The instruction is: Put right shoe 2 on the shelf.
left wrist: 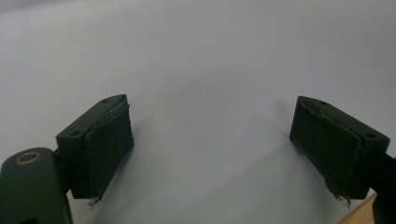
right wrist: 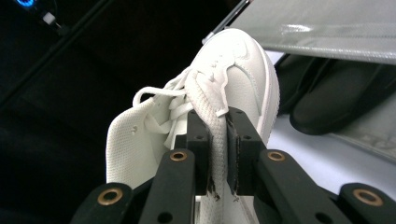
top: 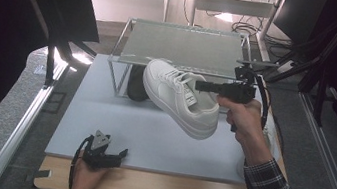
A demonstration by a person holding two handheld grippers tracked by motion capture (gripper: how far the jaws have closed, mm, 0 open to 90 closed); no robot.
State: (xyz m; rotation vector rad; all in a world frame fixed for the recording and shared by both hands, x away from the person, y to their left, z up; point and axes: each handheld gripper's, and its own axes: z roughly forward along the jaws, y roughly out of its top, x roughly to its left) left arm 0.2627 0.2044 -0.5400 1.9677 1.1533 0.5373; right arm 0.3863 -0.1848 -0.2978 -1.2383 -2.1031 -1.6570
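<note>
High view: your grey surface [top: 100,130] carries a wire shelf rack [top: 184,46] at its far side, black shoes [right wrist: 327,100] beneath it. Your right tool [top: 208,86] is clamped on the tongue of a white sneaker [top: 181,99], held in the air just before the rack. Your left tool [top: 114,154] rests near-left, jaws spread wide, holding nothing.

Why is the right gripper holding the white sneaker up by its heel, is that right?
Not quite. The right gripper holds the white sneaker up by its tongue, not its heel. The right gripper view shows the jaws pinched on the tongue.
</note>
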